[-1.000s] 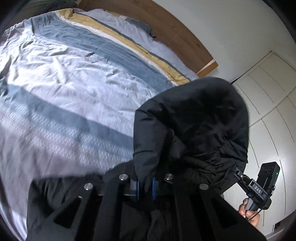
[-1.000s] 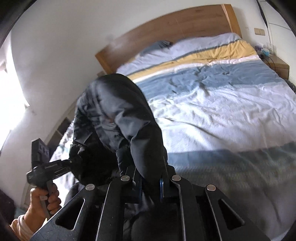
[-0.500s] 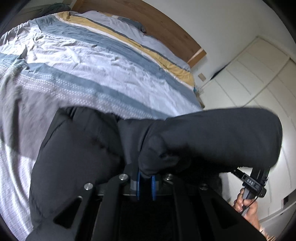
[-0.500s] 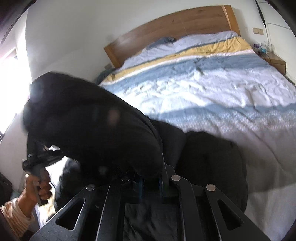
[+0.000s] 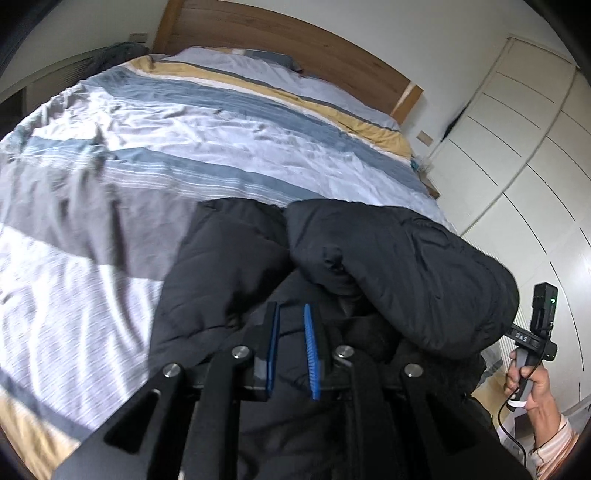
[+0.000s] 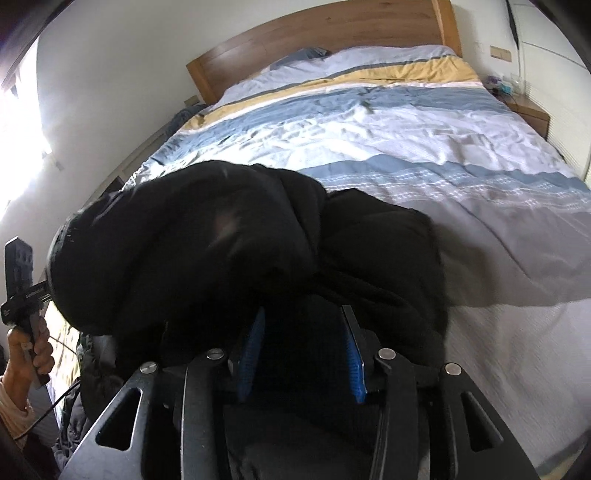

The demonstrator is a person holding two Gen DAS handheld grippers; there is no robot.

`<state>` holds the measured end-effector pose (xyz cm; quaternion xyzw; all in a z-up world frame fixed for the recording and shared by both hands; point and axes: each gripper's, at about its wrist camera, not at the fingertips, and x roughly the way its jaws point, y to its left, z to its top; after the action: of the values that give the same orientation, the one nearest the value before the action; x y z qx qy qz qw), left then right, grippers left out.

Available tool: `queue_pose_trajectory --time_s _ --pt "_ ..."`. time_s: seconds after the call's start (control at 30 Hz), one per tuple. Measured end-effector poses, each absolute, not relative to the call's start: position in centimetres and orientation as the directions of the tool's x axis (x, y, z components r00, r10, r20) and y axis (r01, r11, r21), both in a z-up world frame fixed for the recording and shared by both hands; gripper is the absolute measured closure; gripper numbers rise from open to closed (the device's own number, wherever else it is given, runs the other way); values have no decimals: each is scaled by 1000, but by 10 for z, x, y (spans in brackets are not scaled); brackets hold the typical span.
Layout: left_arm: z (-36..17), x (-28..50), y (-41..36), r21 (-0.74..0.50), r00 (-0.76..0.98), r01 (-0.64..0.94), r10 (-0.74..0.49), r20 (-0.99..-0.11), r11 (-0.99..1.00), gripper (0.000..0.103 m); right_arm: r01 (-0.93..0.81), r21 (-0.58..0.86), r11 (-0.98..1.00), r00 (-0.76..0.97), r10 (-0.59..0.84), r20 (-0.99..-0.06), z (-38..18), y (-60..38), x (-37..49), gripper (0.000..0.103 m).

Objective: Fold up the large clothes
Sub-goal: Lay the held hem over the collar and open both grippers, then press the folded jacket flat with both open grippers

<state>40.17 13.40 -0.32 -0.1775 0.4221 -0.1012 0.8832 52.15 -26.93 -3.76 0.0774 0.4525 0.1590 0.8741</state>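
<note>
Your left gripper point(image 5: 291, 325) and right gripper point(image 6: 303, 328) both had fingers apart, holding nothing. The black jacket point(image 5: 388, 266) lay bunched on the striped bed point(image 5: 184, 147), in the lower middle of both frames.

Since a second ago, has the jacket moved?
Yes. The jacket dropped from held up against the headboard onto the bed; both grippers now open.

A: Where do the two views look from?
B: Each sits just behind its tongs, low and close over the black jacket point(image 5: 388, 258), facing the far headboard point(image 6: 332, 33).
A: Shared?
B: Jacket, striped bed point(image 5: 221, 140), headboard.
</note>
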Motion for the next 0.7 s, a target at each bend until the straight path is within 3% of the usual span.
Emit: queue_pose_trajectory --time_s 0.07,0.17,0.23,0.27,0.3,0.5,0.7 --pt "8 399 138 -379 625 17 -306 -718 925 90 -207 278 938 544 346 -764 -26 -272 518 58" --pt "22 401 135 -369 628 7 -292 -721 929 88 -242 276 930 559 366 -744 2 -266 515 39" --pt "33 405 125 -355 634 15 -283 -719 935 72 -277 273 921 567 386 -727 19 -255 516 35" --pt "39 407 118 -349 644 23 -281 -712 937 55 -299 274 914 567 401 -720 28 -247 519 34" --pt "43 409 111 -345 651 35 -283 -704 938 48 -316 276 908 565 414 -714 33 -239 523 32" --pt "49 432 61 -331 635 122 -330 -698 936 47 -392 265 881 535 453 -713 42 -198 544 32" --pt "13 447 22 -281 583 173 -328 -744 944 47 -426 210 880 503 423 -754 16 -184 552 32"
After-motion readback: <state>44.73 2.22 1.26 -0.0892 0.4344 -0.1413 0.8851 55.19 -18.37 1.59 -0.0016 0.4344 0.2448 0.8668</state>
